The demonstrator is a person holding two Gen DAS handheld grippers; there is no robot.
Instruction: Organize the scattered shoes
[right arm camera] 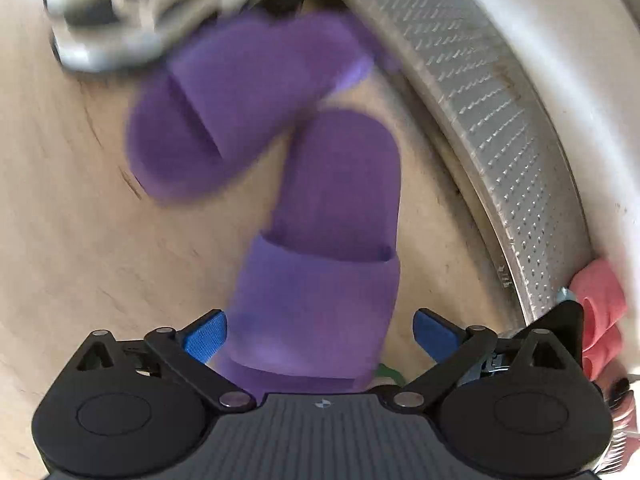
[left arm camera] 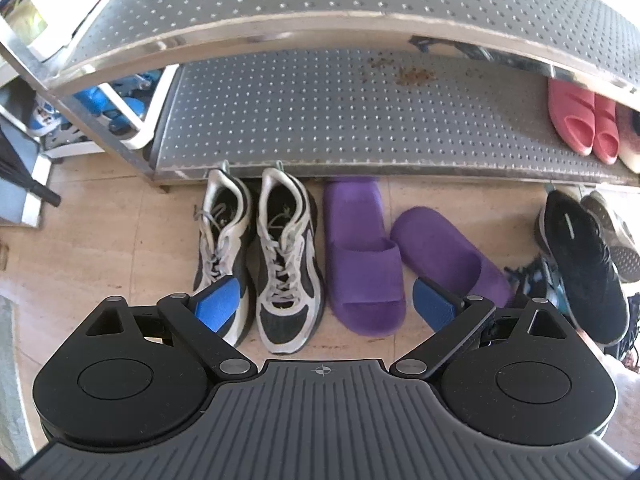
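Pair of grey-white-and-black laced mesh sneakers [left arm camera: 256,256]: upright on the tan floor, side by side, heels at the front edge of the lower perforated metal shelf [left arm camera: 360,120].

Two purple moulded foam slides: first [left arm camera: 360,256] parallel to the sneakers, just beside them; second [left arm camera: 444,256] angled, heel near the first, toe splayed away.

Black mesh sneaker [left arm camera: 584,264]: farther along, tilted, leaning on other shoes.

Pair of coral-red foam slides [left arm camera: 580,120]: on the shelf, toes outward.

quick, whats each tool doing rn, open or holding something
left tool: open, holding nothing, above the sneakers
right tool: open, straddling the angled purple slide, not gripping it
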